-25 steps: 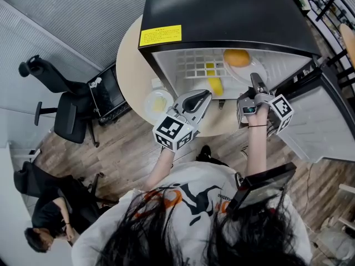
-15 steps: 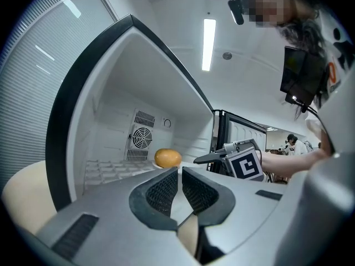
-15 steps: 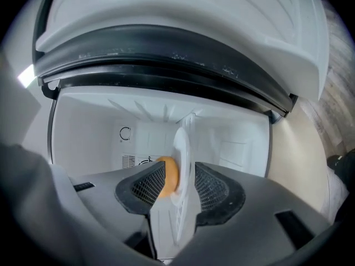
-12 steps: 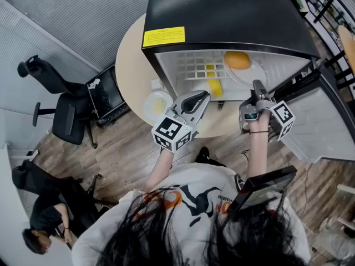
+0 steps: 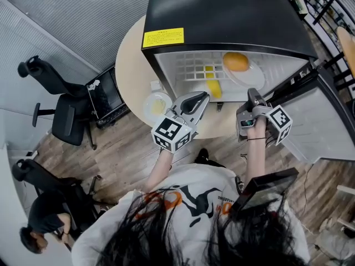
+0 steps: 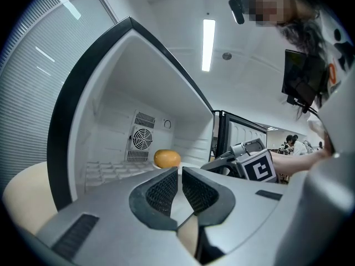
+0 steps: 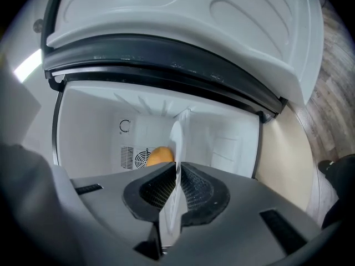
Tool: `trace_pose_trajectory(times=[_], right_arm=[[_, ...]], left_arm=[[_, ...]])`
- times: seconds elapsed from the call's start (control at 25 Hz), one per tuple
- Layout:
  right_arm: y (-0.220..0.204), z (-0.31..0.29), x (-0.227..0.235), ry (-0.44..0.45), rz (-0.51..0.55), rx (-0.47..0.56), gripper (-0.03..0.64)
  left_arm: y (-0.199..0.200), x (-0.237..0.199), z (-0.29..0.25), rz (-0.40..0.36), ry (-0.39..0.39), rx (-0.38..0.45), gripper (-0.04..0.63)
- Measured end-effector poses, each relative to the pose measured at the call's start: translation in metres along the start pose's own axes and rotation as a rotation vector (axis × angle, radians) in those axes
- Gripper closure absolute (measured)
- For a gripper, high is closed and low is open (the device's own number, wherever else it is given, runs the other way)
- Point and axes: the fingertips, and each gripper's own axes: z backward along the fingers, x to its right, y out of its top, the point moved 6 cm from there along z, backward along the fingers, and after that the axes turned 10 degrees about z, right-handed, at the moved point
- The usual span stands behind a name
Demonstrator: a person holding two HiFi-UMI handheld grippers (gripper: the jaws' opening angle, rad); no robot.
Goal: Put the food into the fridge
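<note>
- Just closed right claw on rim of round white plate, pinching it.
- Bears round orange food, inside black-topped white-lined fridge, on its shelf.
- Holds left claw pressed together, empty, before fridge, above round beige counter.

Left gripper, fingers together and empty, faces the open fridge.

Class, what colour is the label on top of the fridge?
Yellow label; the head view shows it best.
</note>
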Motion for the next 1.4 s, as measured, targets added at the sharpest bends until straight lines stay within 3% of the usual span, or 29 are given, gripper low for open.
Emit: trace_pose_trajectory(times=[0.6, 0.92, 1.0, 1.2, 1.4], right_arm=[[0.003, -0.036, -0.009, 0.019, 0.015, 0.003, 0.581], [0.003, -0.042, -0.012, 0.015, 0.076, -0.003, 0.581], [0.002, -0.04, -0.014, 0.015, 0.124, -0.009, 0.581], [-0.002, -0.027, -0.024, -0.038, 0.393, -0.004, 0.58], [-0.009, -0.022, -0.026, -0.021, 0.476, -0.019, 0.575]], left_arm=[[-0.001, -0.001, 0.003, -0.002, 0.013, -0.006, 0.563], [-0.001, 0.001, 0.007, -0.005, 0.02, -0.005, 0.563], [-0.001, 0.001, 0.009, -0.008, 0.021, -0.002, 0.563], [0.002, 0.006, 0.016, -0.013, 0.021, 0.005, 0.563], [0.001, 0.012, 0.026, -0.016, 0.017, 0.01, 0.563]])
